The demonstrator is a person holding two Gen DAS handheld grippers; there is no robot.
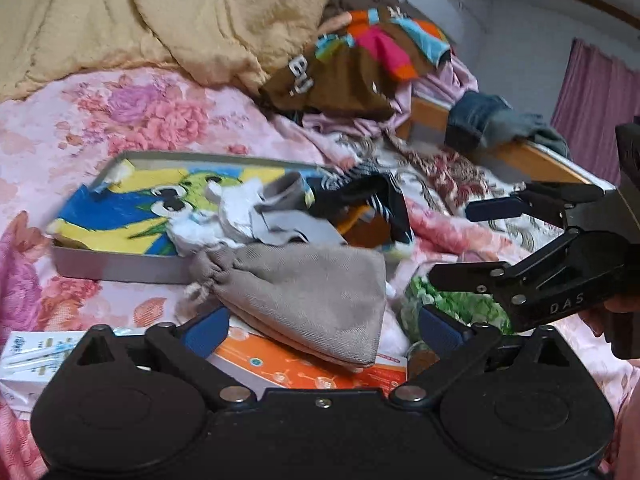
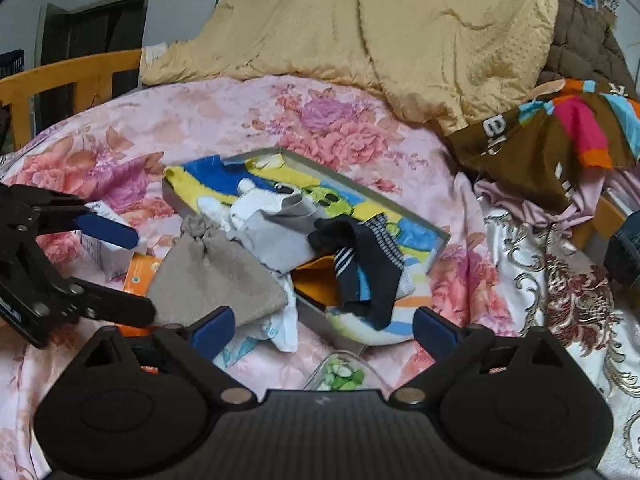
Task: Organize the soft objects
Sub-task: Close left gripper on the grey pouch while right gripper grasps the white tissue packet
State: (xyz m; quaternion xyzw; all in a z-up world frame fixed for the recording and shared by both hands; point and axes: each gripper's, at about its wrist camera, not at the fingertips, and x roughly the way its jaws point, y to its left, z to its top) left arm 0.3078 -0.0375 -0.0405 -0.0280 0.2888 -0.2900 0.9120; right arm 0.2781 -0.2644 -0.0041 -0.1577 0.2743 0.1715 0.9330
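**Soft things heaped on a flowered bed**

While both our grippers hang over the pink floral bedspread, we take the shallow tray as landmark. Behind it lies one yellow quilt. Right of it, one brown garment shows letters, only "e" legible, the rest folded away. Inside it sit white socks and dark striped socks, their count unclear. One grey drawstring pouch touches its near edge. Our left gripper and right gripper, marked "DAS", gape empty.
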